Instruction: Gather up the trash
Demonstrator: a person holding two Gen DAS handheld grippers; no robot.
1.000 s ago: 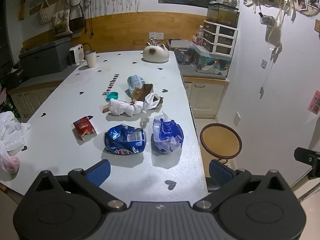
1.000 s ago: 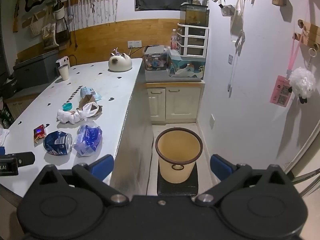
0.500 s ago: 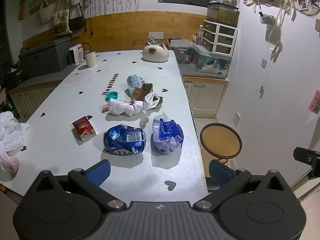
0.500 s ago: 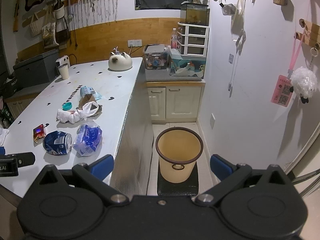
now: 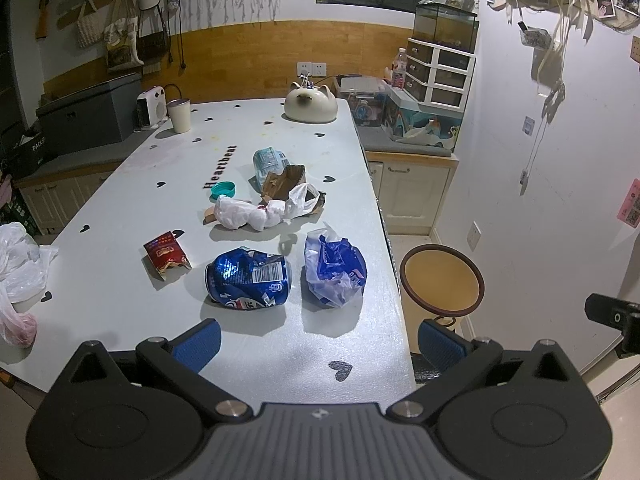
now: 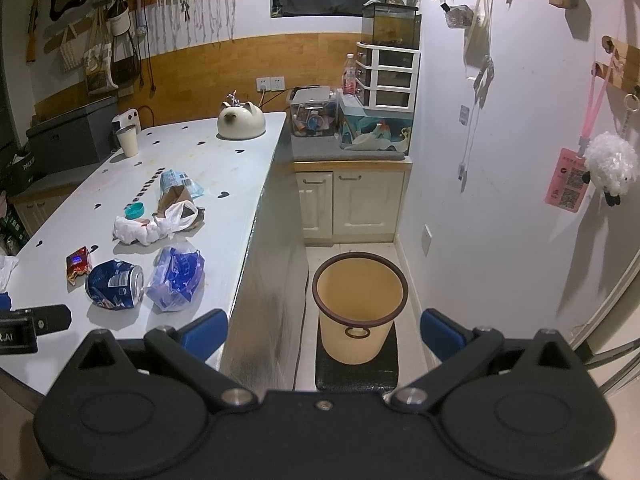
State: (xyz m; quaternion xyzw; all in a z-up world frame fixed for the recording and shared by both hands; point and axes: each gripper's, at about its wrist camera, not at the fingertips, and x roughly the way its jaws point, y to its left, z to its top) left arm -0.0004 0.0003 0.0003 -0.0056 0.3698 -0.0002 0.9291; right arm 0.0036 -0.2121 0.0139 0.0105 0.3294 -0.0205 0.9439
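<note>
Left hand-held gripper (image 5: 319, 334) wide apart, holding nothing, hanging over the near edge of the worktop (image 5: 120, 280). Right hand-held gripper (image 6: 324, 330) also wide apart and empty, off the worktop's right side, above the floor.

Landmark: crushed blue can (image 5: 248, 278), lying on its side near the front of the worktop. Just right of the can, a blue bag (image 5: 334, 272), not touching. Left of the can, a red wrapper (image 5: 166, 254). Behind the can, a white bag (image 5: 256, 212) against brown paper (image 5: 284, 182); further behind, a pale packet (image 5: 268, 160) and a teal cap (image 5: 223, 190). Right of the can and lower, on the floor, a yellow bin (image 6: 358, 306), upright, nothing visible inside.
</note>
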